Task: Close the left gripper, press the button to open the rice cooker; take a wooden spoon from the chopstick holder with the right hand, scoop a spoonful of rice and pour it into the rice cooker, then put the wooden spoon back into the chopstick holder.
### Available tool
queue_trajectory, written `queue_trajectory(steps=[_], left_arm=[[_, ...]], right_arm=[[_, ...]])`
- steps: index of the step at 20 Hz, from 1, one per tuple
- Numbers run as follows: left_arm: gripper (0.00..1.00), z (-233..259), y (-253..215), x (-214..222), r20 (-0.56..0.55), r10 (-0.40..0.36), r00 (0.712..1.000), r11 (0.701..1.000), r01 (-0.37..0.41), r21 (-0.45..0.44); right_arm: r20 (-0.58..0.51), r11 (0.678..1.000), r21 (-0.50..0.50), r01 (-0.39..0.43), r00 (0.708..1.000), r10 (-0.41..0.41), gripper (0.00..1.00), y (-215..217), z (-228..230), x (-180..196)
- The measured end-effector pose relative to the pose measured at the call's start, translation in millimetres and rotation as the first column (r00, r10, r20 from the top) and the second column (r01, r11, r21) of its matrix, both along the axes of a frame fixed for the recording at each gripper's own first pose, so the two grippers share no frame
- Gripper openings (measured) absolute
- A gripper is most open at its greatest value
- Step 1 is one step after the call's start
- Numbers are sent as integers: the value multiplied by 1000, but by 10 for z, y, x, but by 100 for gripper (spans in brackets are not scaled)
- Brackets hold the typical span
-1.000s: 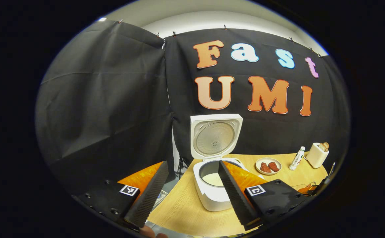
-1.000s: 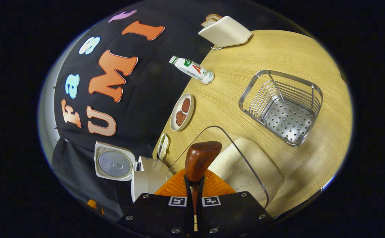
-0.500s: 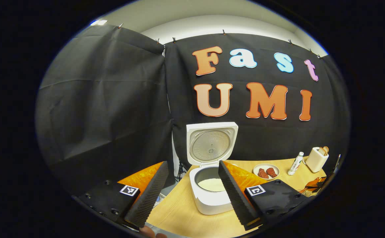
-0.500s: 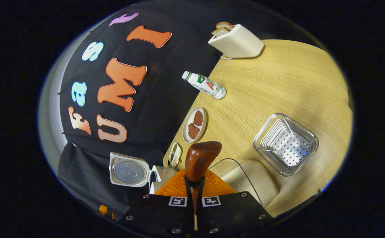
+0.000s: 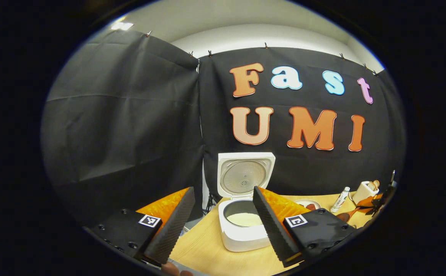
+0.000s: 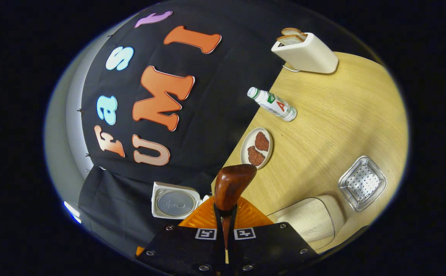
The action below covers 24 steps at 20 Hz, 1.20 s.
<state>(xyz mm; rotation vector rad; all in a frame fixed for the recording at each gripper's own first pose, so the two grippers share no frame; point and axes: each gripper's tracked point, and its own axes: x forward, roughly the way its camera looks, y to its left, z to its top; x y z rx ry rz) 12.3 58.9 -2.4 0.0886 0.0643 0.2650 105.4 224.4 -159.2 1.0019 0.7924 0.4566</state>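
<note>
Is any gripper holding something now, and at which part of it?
The right gripper holds the wooden spoon by its handle, just below the bowl. The left gripper is open and holds nothing.

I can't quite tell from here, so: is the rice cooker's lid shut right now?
No: in the left gripper view the rice cooker has its lid standing upright, and rice shows in the open pot.

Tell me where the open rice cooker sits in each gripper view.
Left gripper view: rice cooker at lower centre, between the left gripper's fingers, lid up.
Right gripper view: rice cooker at lower left, beside the wooden spoon.
Shared landmark: the toaster.
</note>
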Motion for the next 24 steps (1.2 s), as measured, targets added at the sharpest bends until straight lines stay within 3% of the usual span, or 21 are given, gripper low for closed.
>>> queue_trajectory(steps=[5, 12, 18, 24], left_arm=[[100, -92, 44, -133, -21, -3, 1000, 1000, 3, -2], [100, -155, 322, -91, -47, -45, 998, 999, 45, 4], [100, -286, 578, 147, -82, -125, 989, 992, 125, -3], [100, -335, 937, 337, -98, -162, 982, 987, 162, -15]], right_arm=[[32, 998, 29, -64, 997, 63, 2, 572, 266, 54], [105, 997, 28, -72, 992, 69, 2, 1331, 652, 186], [173, 998, -4, -63, 983, 63, 2, 1951, 859, 201], [232, 993, -114, -21, 972, 47, 2, 2368, 771, 255]])
